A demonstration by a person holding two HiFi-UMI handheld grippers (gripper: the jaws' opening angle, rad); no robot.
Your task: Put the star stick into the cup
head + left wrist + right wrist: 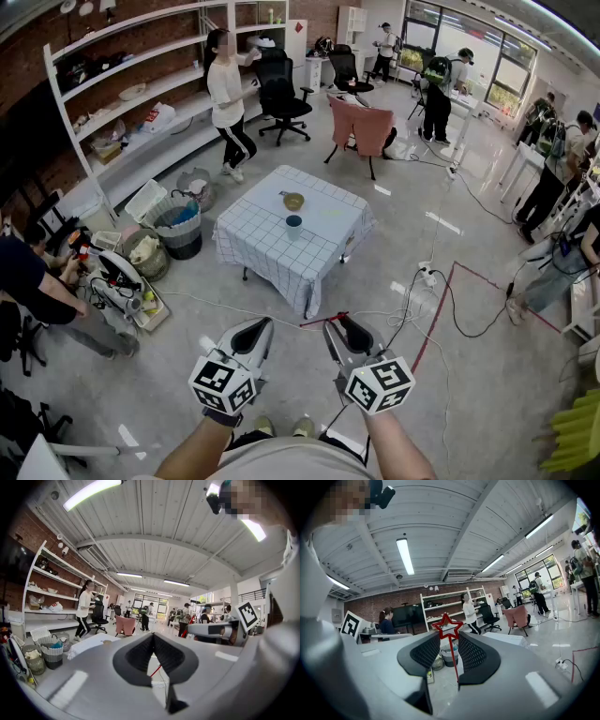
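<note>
The star stick [447, 626], a thin red stick topped with a red star outline, stands between the jaws of my right gripper [449, 638]. The star pokes above the jaw tips, and the gripper holds the stick in the air. In the head view both grippers are low and close to my body, the left gripper [261, 326] beside the right gripper [336, 326]. The left gripper [153, 635] is shut with nothing in it. The dark cup [293, 223] stands upright on the table [253, 246] with the white checked cloth, well ahead of both grippers.
A small bowl [293, 200] sits on the table behind the cup. Cables and a power strip [427, 274] lie on the floor between me and the table, beside red floor tape [433, 323]. Bins [176, 225] stand left of the table, a pink chair [361, 127] behind it. Several people stand around.
</note>
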